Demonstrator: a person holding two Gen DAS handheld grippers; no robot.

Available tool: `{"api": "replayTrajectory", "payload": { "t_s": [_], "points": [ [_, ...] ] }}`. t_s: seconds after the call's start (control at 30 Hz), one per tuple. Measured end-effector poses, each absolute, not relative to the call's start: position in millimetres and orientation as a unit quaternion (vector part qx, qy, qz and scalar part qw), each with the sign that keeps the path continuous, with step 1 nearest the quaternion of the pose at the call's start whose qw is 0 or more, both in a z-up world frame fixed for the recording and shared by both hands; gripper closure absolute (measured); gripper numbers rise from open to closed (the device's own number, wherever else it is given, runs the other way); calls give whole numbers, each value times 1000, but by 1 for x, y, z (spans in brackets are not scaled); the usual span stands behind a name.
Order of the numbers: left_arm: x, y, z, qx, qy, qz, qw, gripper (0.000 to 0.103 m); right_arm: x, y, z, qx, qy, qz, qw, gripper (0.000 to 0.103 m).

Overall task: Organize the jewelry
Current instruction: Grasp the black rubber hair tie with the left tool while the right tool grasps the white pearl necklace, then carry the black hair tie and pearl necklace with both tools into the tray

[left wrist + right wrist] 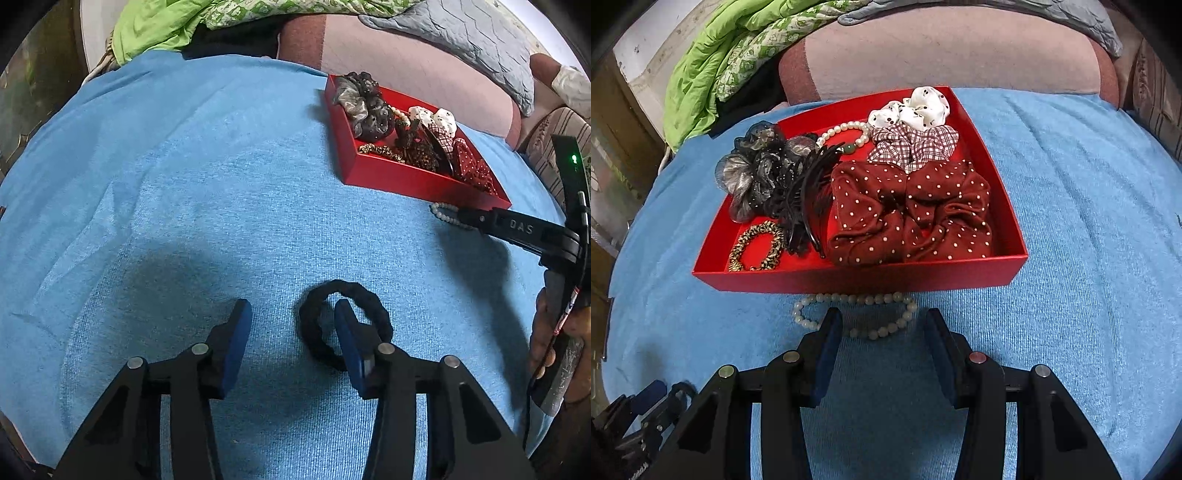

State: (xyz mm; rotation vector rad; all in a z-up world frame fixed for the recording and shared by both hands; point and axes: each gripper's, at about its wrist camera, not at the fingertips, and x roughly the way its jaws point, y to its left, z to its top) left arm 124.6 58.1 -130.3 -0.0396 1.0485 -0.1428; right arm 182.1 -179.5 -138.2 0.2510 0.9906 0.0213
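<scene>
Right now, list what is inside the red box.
Inside the red box: a dark red dotted scrunchie, a checked one, a white dotted one, a sheer black scrunchie, a black claw clip, a pearl bracelet, a leopard hair tie. Anything beneath them is covered.

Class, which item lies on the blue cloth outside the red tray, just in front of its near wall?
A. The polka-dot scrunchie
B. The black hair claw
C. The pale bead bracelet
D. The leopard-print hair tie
C: the pale bead bracelet lies on the blue cloth against the red tray's near wall.
</scene>
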Motion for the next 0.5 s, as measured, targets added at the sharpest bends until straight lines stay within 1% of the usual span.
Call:
{"api": "replayTrajectory", "payload": {
  "t_s": [0.07, 0.1, 0.13, 0.17, 0.23, 0.27, 0.33, 0.37, 0.5],
  "points": [
    [124, 55, -131, -12, 498, -65, 865, 58, 184, -176, -139, 112, 471, 1, 875, 53],
    [124, 54, -132, -9, 497, -64, 865, 60, 186, -174, -139, 108, 470, -2, 876, 54],
    [124, 52, -132, -4, 496, -59, 866, 63, 187, -172, -139, 104, 469, -8, 877, 59],
    [124, 51, -132, 0, 495, -55, 867, 72, 188, -170, -139, 97, 470, -16, 877, 66],
    [125, 50, -132, 1, 496, -51, 867, 82, 189, -169, -140, 86, 467, -26, 880, 70],
    [126, 50, -132, -1, 497, -50, 866, 94, 189, -168, -140, 84, 466, -28, 881, 80],
    [128, 50, -131, -8, 501, -48, 864, 94, 188, -169, -139, 84, 464, -25, 882, 92],
    [129, 51, -131, -16, 503, -49, 863, 94, 188, -171, -138, 88, 464, -24, 881, 96],
    [130, 51, -127, -32, 507, -55, 860, 95, 185, -181, -136, 124, 468, -7, 875, 97]
  ]
}}
